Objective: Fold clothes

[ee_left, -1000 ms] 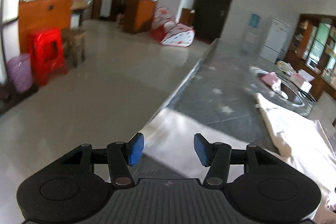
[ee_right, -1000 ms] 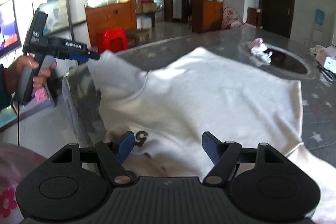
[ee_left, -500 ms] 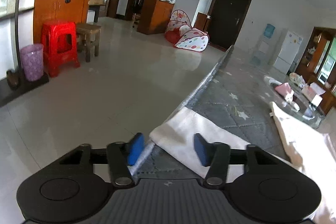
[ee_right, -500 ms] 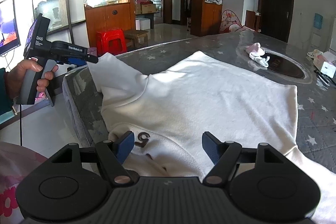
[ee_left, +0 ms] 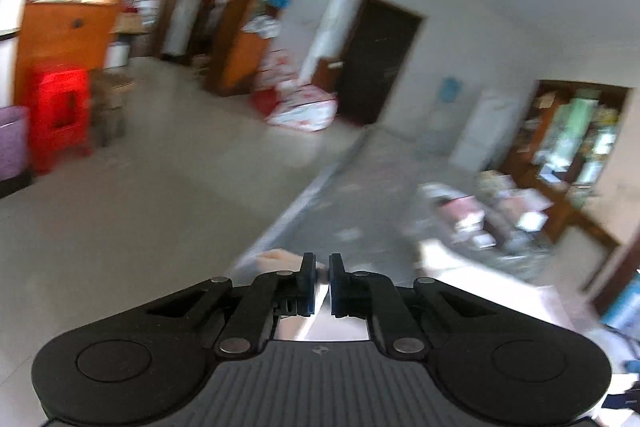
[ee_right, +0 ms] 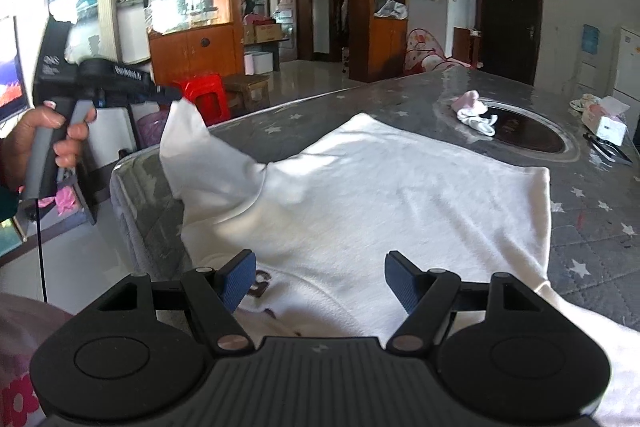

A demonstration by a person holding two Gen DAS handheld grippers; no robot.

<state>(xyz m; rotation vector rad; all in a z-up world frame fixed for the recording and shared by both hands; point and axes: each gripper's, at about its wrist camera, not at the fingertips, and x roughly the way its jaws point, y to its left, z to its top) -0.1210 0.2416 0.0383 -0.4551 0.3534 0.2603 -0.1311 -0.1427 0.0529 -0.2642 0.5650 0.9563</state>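
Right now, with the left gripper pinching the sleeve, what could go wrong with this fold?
1. The left gripper has just closed on only the tip of the sleeve; the cloth may slip out as it lifts.
2. The shirt hangs over the table edge, so pulling could drag it off.
3. The right gripper is open and pins nothing, so the body may shift.

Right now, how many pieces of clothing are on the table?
2. A white shirt lies spread across the near part of the table, one sleeve lifted by the left gripper. A small pink-and-white garment lies bunched farther back. Others may be hidden out of frame.
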